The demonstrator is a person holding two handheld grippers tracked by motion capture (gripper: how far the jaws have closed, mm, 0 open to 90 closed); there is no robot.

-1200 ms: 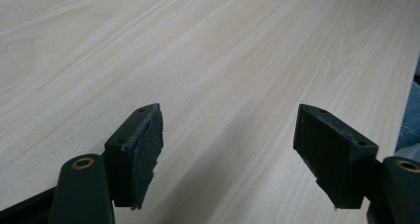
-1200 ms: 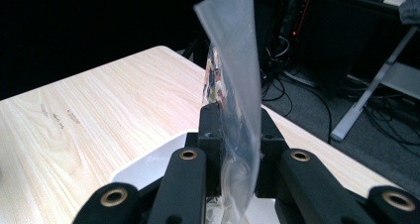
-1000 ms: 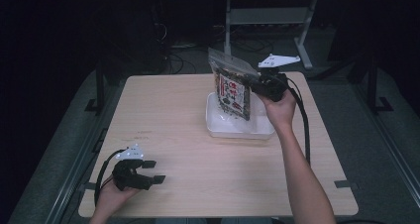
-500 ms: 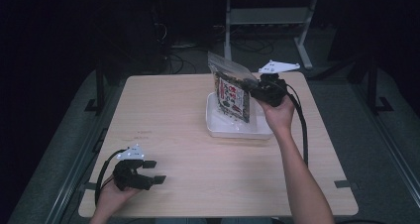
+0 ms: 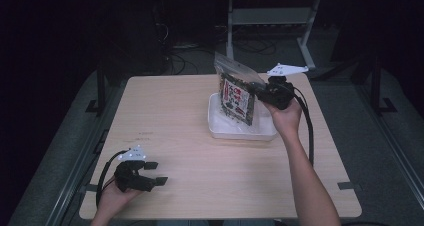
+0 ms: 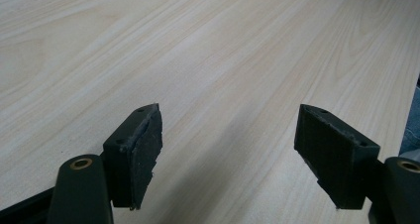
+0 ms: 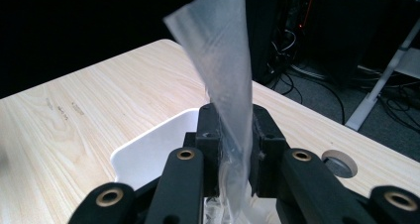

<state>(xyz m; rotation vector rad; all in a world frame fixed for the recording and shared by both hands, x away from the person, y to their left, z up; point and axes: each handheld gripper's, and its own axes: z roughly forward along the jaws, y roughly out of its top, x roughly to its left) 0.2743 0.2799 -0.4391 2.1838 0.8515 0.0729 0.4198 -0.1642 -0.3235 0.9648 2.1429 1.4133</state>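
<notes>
Overhead, the high view takes in the whole table [image 5: 190,151]: a white tray [image 5: 220,128] sits toward the far right part of the table, and a clear plastic bag [image 5: 239,93] with a printed red-and-dark pack inside stands upright over it, its lower end down in the tray and its top rising above the far rim. That printing is readable only from above; the right gripper view instead gives the bag [image 7: 223,85] edge-on as a pale, slightly twisted strip running up between the two black pads, with a corner of the tray [image 7: 148,154] below and a round cable hole in the table's top beyond. The right gripper [image 5: 261,92] comes at the bag from the right side, level, and its jaws are pinched onto the film, pads pressing it from both sides, as the right gripper view [image 7: 233,149] shows close up. The left gripper [image 5: 152,173] lies low near the near left corner of the table, held in the person's hand, well apart from the tray. Its own view [image 6: 228,159] looks across bare wood grain, and the two pads stand wide apart with nothing between them.
</notes>
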